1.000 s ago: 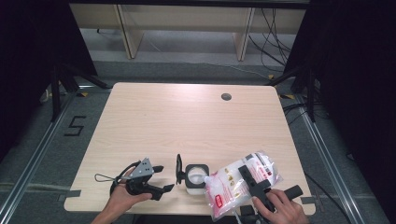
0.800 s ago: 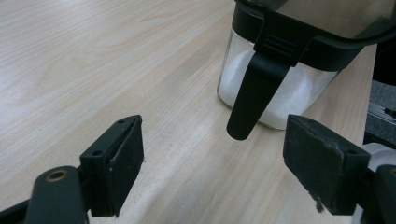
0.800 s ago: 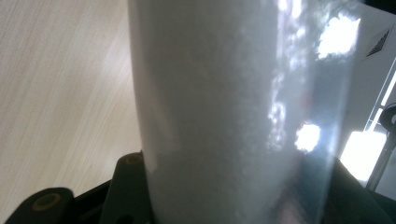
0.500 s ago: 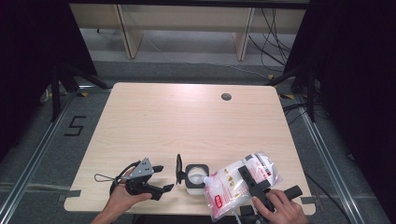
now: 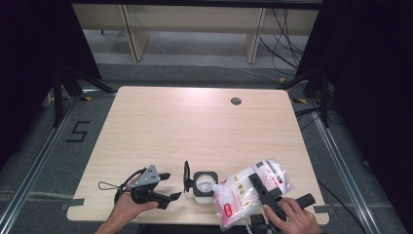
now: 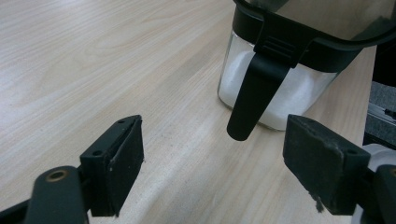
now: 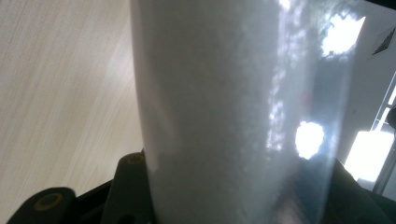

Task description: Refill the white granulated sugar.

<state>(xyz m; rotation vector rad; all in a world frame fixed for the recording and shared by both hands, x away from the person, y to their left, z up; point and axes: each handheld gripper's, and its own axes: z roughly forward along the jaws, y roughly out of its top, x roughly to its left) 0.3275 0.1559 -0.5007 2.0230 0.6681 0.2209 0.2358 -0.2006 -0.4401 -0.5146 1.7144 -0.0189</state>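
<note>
Clear plastic pouch of white granules with red print: near table edge, tilted, spout toward the square glass jar with black hinged lid; clamped between the right gripper jaws. Left gripper: jaws apart, empty, just beside the jar; black lid latch hangs between them, untouched.

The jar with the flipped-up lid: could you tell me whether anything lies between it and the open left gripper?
Nothing visible does. The left gripper is open, with bare table between it and the jar, whose black lid latch hangs down facing the gripper.
</note>
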